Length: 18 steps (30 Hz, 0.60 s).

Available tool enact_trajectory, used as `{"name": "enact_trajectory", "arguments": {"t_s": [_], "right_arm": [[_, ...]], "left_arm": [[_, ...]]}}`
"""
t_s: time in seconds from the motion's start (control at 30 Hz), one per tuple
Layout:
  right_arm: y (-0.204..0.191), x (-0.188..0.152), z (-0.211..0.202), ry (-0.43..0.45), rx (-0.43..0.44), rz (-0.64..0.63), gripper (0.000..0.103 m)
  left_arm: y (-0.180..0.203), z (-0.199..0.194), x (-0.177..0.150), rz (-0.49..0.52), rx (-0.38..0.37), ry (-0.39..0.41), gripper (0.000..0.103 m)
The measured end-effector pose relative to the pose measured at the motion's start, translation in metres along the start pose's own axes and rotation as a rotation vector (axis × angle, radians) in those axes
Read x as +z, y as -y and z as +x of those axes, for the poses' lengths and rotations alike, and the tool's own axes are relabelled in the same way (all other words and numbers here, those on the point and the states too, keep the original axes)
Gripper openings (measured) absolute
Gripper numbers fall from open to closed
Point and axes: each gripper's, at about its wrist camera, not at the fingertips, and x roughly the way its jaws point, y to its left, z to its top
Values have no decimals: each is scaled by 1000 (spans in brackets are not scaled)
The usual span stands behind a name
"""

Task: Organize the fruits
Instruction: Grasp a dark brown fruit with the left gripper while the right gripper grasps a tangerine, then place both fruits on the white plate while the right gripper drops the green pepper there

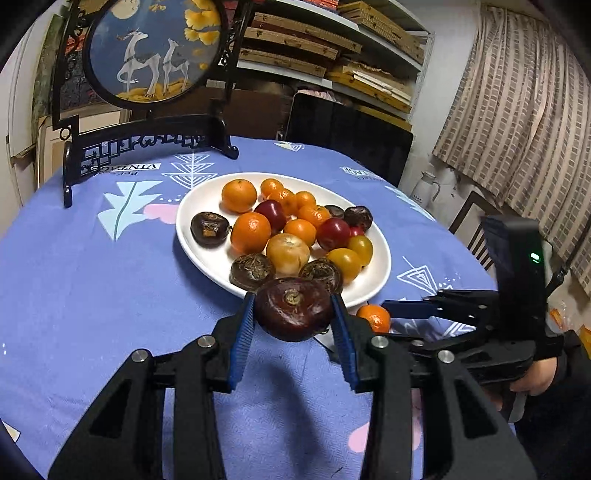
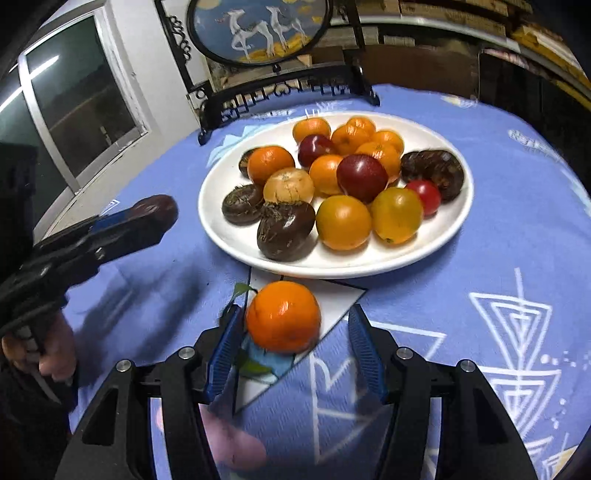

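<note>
A white plate (image 1: 183, 229) (image 2: 466, 206) on the blue cloth holds several mandarins, dark water chestnuts, and red and yellow tomatoes. My left gripper (image 1: 293, 301) is shut on a dark brown water chestnut (image 1: 293, 310) just in front of the plate's near rim; the right wrist view shows that chestnut (image 2: 157, 206) left of the plate. My right gripper (image 2: 295, 314) straddles a loose mandarin (image 2: 282, 315) lying on the cloth before the plate. Its left finger is close against the fruit, and a gap shows at the right finger (image 2: 364, 343). This mandarin (image 1: 375, 317) also appears beside the plate.
A black carved stand with a round deer painting (image 1: 147, 55) (image 2: 258, 29) rises behind the plate. A dark chair back (image 1: 351, 133) and shelves of wooden boxes (image 1: 332, 48) lie beyond the table. A hand (image 1: 535, 380) grips the right tool. A window (image 2: 81, 99) is at left.
</note>
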Motion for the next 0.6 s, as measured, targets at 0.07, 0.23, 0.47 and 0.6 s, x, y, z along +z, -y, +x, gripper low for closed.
{"name": "enact_trajectory", "arguments": {"t_s": [0.07,0.23,0.47,0.6], "right_arm": [[1,1,6,-12,32,22,42],[3,-4,-3,14,75,55,40],[35,-5,-35,66,110,153,40],[55,26,-54,113,86,193,40]], "left_arm": [[0,-3,-1,8,-3,3,39],[-1,-4,-3,0,-1,8,40],[3,2,-2,2,-9,-22,40],[11,11,18,22,1,-50,40]]}}
